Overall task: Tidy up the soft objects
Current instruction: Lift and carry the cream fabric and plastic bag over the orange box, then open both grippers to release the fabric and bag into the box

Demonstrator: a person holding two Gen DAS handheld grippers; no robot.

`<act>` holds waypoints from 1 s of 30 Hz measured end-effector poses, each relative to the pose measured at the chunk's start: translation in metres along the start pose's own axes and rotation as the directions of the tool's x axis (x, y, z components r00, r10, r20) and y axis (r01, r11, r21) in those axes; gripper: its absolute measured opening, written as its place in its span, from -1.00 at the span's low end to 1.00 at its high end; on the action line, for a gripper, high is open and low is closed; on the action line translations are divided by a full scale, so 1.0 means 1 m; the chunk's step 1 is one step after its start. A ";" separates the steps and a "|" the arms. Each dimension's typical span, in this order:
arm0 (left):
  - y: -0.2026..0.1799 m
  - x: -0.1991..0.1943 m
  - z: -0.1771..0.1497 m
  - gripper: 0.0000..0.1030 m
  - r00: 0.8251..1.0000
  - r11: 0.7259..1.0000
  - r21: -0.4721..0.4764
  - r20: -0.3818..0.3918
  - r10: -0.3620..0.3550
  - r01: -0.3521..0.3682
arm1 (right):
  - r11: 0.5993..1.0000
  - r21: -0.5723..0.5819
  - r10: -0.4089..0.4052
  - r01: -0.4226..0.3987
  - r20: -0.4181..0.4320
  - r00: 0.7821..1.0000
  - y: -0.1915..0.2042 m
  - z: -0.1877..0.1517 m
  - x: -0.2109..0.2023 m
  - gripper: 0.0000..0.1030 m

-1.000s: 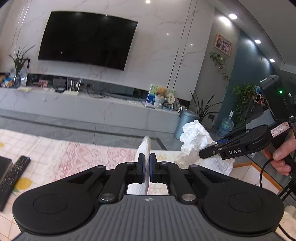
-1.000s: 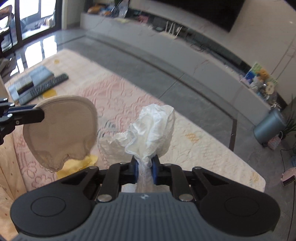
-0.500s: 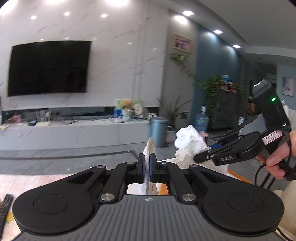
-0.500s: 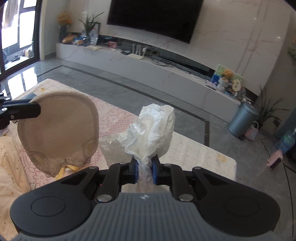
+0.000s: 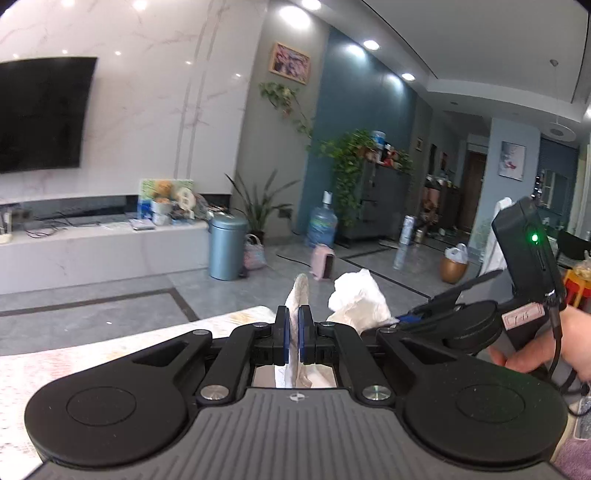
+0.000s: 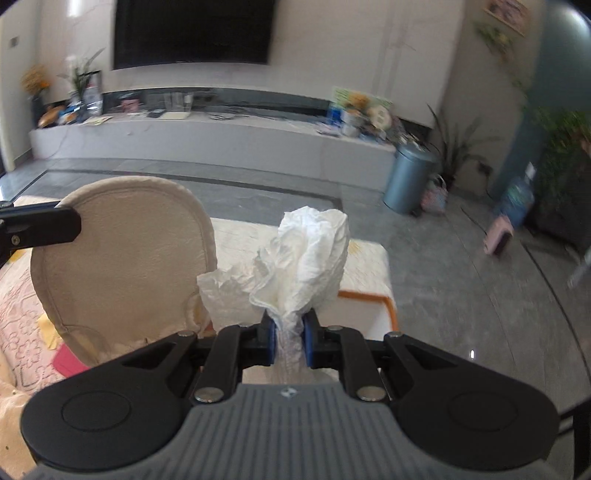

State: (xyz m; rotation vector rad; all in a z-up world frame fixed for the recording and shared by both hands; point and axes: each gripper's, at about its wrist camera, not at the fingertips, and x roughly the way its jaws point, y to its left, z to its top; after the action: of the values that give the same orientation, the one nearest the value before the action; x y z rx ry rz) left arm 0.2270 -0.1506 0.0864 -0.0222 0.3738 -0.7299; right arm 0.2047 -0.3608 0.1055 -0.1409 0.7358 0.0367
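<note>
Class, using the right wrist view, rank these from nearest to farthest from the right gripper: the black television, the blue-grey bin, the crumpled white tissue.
1. Crumpled white tissue: pinched in the right gripper, centre.
2. Blue-grey bin: on the floor, right of centre, beside the low shelf.
3. Black television: on the far wall, top.

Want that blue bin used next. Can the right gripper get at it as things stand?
Probably not yet. The right gripper is shut on a white bag, and the bin stands on the floor well beyond the table edge.
</note>
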 end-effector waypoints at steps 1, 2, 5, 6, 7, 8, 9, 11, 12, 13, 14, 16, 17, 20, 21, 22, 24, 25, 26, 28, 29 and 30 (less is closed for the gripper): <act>-0.002 0.008 -0.002 -0.91 1.000 1.000 -0.006 -0.007 -0.010 0.010 | 1.000 0.023 -0.001 0.001 -0.011 1.000 -0.005 -0.002 0.005 -0.75; -0.003 0.017 -0.003 -0.91 1.000 1.000 -0.016 -0.012 -0.023 0.023 | 0.999 0.044 -0.003 0.004 -0.021 1.000 -0.010 -0.004 0.011 -0.75; -0.004 0.047 -0.009 -0.91 0.997 0.996 -0.064 -0.042 -0.063 0.060 | 0.995 0.095 -0.012 0.016 -0.043 0.999 -0.024 -0.012 0.028 -0.75; -0.003 0.057 -0.011 -0.91 0.995 0.994 -0.087 -0.057 -0.077 0.072 | 0.994 0.112 -0.011 0.017 -0.050 0.999 -0.028 -0.013 0.035 -0.75; -0.002 0.066 -0.013 -0.91 0.993 0.990 -0.113 -0.070 -0.091 0.082 | 0.992 0.125 -0.008 0.015 -0.059 0.998 -0.031 -0.015 0.043 -0.75; 0.000 0.076 -0.016 -0.91 0.990 0.985 -0.143 -0.087 -0.107 0.094 | 0.991 0.132 -0.004 0.013 -0.068 0.998 -0.034 -0.016 0.051 -0.75; 0.003 0.086 -0.019 -0.91 0.987 0.980 -0.170 -0.101 -0.124 0.105 | 0.991 0.132 -0.003 0.013 -0.079 0.997 -0.035 -0.016 0.060 -0.75; 0.008 0.101 -0.026 -0.91 0.979 0.967 -0.222 -0.129 -0.156 0.125 | 0.993 0.118 0.000 0.012 -0.100 0.995 -0.038 -0.018 0.076 -0.75; 0.011 0.110 -0.030 -0.91 0.975 0.962 -0.239 -0.145 -0.167 0.129 | 0.994 0.112 0.005 0.007 -0.107 0.994 -0.040 -0.020 0.084 -0.75; 0.013 0.116 -0.032 -0.91 0.973 0.960 -0.250 -0.159 -0.169 0.126 | 0.994 0.114 0.011 0.003 -0.116 0.993 -0.043 -0.022 0.092 -0.75; 0.018 0.125 -0.036 -0.91 0.969 0.959 -0.258 -0.179 -0.167 0.118 | 0.992 0.122 0.018 -0.002 -0.127 0.992 -0.046 -0.024 0.100 -0.75; 0.025 0.142 -0.045 -0.91 0.960 0.955 -0.277 -0.227 -0.167 0.100 | 0.988 0.152 0.045 -0.022 -0.148 0.988 -0.054 -0.027 0.116 -0.75; 0.029 0.150 -0.051 -0.91 0.953 0.955 -0.284 -0.254 -0.166 0.091 | 0.985 0.167 0.060 -0.034 -0.157 0.986 -0.056 -0.029 0.124 -0.75; 0.033 0.168 -0.065 -0.91 0.930 0.964 -0.263 -0.339 -0.141 0.050 | 0.983 0.181 0.077 -0.044 -0.182 0.980 -0.059 -0.037 0.144 -0.75; 0.033 0.173 -0.069 -0.91 0.923 0.968 -0.246 -0.362 -0.128 0.037 | 0.983 0.178 0.078 -0.044 -0.187 0.979 -0.057 -0.039 0.150 -0.75; 0.034 0.177 -0.072 -0.91 0.917 0.972 -0.235 -0.381 -0.119 0.029 | 0.984 0.174 0.079 -0.045 -0.194 0.978 -0.056 -0.041 0.156 -0.75; 0.038 0.185 -0.078 -0.91 0.903 0.972 -0.233 -0.411 -0.124 0.027 | 0.986 0.160 0.080 -0.046 -0.209 0.975 -0.054 -0.041 0.168 -0.75; 0.037 0.185 -0.084 -0.91 0.895 0.971 -0.235 -0.426 -0.132 0.031 | 0.987 0.153 0.079 -0.046 -0.218 0.973 -0.053 -0.041 0.174 -0.75; 0.038 0.188 -0.086 -0.91 0.886 0.971 -0.235 -0.443 -0.138 0.035 | 0.987 0.150 0.083 -0.048 -0.231 0.969 -0.053 -0.041 0.181 -0.75; 0.039 0.194 -0.088 -0.91 0.870 0.974 -0.222 -0.473 -0.139 0.035 | 0.987 0.155 0.088 -0.048 -0.258 0.962 -0.054 -0.041 0.192 -0.75; 0.039 0.196 -0.090 -0.91 0.861 0.975 -0.219 -0.489 -0.141 0.036 | 0.986 0.160 0.095 -0.051 -0.277 0.956 -0.054 -0.042 0.198 -0.75; 0.040 0.199 -0.093 -0.91 0.853 0.976 -0.216 -0.502 -0.141 0.034 | 0.985 0.166 0.098 -0.050 -0.294 0.951 -0.055 -0.042 0.204 -0.75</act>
State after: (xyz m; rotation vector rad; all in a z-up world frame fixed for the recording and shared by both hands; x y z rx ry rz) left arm 0.3567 -0.2410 -0.0706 -0.0331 0.9689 -0.7822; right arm 0.3325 -0.4248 -0.0555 0.0334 1.0464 0.0297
